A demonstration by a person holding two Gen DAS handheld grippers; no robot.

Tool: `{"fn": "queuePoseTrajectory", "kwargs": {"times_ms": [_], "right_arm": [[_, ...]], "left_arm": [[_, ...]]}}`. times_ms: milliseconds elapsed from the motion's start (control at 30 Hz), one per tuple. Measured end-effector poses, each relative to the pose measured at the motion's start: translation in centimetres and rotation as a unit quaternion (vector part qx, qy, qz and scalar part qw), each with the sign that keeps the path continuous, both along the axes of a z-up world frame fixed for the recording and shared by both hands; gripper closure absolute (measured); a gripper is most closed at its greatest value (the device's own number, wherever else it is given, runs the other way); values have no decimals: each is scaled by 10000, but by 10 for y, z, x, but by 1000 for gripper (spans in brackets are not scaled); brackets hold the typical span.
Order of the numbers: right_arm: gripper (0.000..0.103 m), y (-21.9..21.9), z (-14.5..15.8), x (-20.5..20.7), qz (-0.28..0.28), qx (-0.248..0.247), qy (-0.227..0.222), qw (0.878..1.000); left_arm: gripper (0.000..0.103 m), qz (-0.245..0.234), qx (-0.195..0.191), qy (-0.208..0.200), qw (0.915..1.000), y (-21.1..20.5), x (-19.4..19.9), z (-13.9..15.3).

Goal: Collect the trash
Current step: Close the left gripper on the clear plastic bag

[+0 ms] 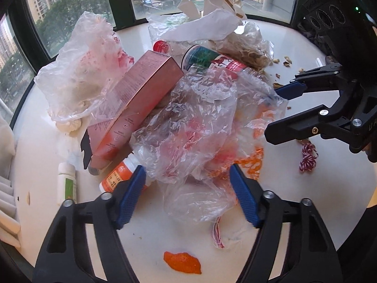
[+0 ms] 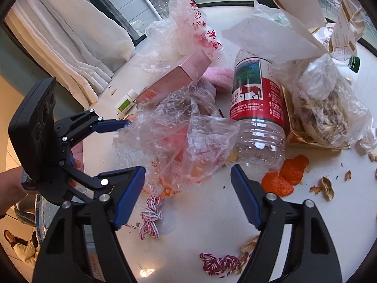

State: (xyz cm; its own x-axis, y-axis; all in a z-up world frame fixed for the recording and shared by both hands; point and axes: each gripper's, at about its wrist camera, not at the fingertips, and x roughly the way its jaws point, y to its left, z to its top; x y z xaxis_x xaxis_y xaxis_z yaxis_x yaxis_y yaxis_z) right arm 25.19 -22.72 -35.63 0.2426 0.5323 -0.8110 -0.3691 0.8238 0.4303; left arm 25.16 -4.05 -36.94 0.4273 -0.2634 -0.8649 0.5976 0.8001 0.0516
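Observation:
A heap of trash lies on the white table (image 1: 150, 238). At its front is a crumpled clear plastic bag (image 1: 188, 127) (image 2: 179, 141). My left gripper (image 1: 187, 195) (image 2: 133, 147) is open astride the bag's near end, with the film between its blue pads. My right gripper (image 2: 188, 195) (image 1: 273, 113) is open astride the bag's other edge. I cannot see any pad pressing the film. Behind the bag lean a pink carton (image 1: 139, 103) (image 2: 174, 80) and a clear bottle with a red label (image 1: 212, 63) (image 2: 256, 99). A small orange-labelled pill bottle (image 1: 117, 174) lies by my left finger.
A second clear bag (image 1: 80, 75), a bag of shells (image 2: 329, 113) and torn paper stand behind. Orange peel (image 1: 182, 261) (image 2: 285, 174), red-white string (image 1: 307, 158) (image 2: 150, 212), peanut shells (image 2: 327, 186) and a green-labelled white bottle (image 1: 67, 181) lie around. Windows ring the table; a white curtain (image 2: 70, 35) hangs left.

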Motion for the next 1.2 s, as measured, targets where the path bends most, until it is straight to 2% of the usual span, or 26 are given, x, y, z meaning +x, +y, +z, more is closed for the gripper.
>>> {"fn": "queuePoseTrajectory", "kwargs": {"times_ms": [67, 100, 300, 400, 500, 933, 1200], "right_arm": [[38, 1, -3, 2, -3, 12, 47, 10000], [48, 3, -4, 4, -18, -18, 55, 10000], [77, 4, -8, 8, -125, -71, 111, 9998], [86, 5, -7, 10, -119, -65, 122, 9998], [92, 6, -3, 9, -89, -54, 101, 9999], [93, 0, 36, -4, -182, -150, -226, 9995], [93, 1, 70, -24, -241, -229, -485, 9983]], "left_arm": [[47, 49, -23, 18, 10000, 1, 2, -1], [53, 67, -32, 41, 10000, 1, 2, -2], [81, 146, -39, 91, 9998, 0, 5, -4], [89, 165, -55, 73, 9998, -2, 5, -2], [92, 150, -104, 45, 9998, -3, 6, 2], [93, 141, -296, -197, 9993, -8, -11, 37], [93, 92, -248, -433, 9987, -11, -32, 63]]}}
